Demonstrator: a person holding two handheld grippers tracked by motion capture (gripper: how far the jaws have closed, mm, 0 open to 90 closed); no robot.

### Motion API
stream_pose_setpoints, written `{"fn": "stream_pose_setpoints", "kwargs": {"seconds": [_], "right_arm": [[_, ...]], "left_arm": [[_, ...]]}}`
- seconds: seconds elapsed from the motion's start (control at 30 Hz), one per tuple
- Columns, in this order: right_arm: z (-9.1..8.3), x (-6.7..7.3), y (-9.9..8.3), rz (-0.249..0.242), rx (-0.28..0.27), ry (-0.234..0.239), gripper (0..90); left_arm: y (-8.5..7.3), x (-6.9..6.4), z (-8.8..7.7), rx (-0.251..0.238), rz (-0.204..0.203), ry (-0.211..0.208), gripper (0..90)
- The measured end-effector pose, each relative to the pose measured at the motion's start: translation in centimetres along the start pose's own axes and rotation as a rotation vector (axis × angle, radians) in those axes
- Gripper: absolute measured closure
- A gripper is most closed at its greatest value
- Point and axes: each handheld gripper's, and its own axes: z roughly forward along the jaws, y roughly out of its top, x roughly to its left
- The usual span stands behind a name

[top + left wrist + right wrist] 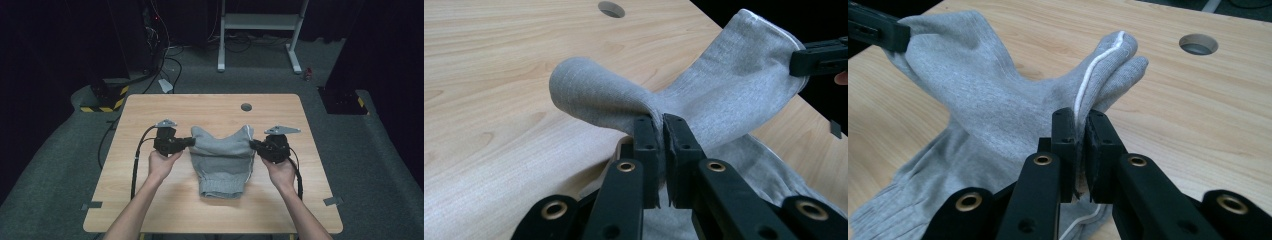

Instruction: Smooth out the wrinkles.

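Two tongs are pinching one grey garment and folding it on the worktop.

Left tongs (pixel 189 142) are clamping shut on the garment (pixel 222 157) at its left corner, and right tongs (pixel 254 145) are clamping its white-piped right corner, so the far edge is lifting evenly while the ribbed end is resting nearer the person, between both tongs. Beyond them a round hole (pixel 246 107) is sitting in the worktop (pixel 150 200), holding nothing visible.

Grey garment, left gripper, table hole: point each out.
grey garment (pixel 220 165), high view, folded body.
left gripper (pixel 660 131), left gripper view, between jaw tips.
table hole (pixel 246 107), high view, its centre.
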Motion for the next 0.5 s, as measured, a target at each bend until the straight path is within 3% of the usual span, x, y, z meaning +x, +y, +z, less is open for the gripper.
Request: {"fn": "stream_pose_setpoints", "kwargs": {"seconds": [0.5], "right_arm": [[-1.3,1.2,-1.9,-0.019,0.001,0.022,83.9]], "left_arm": [[-1.8,-0.6,-1.0,-0.001,-0.002,-0.029,85.1]]}}
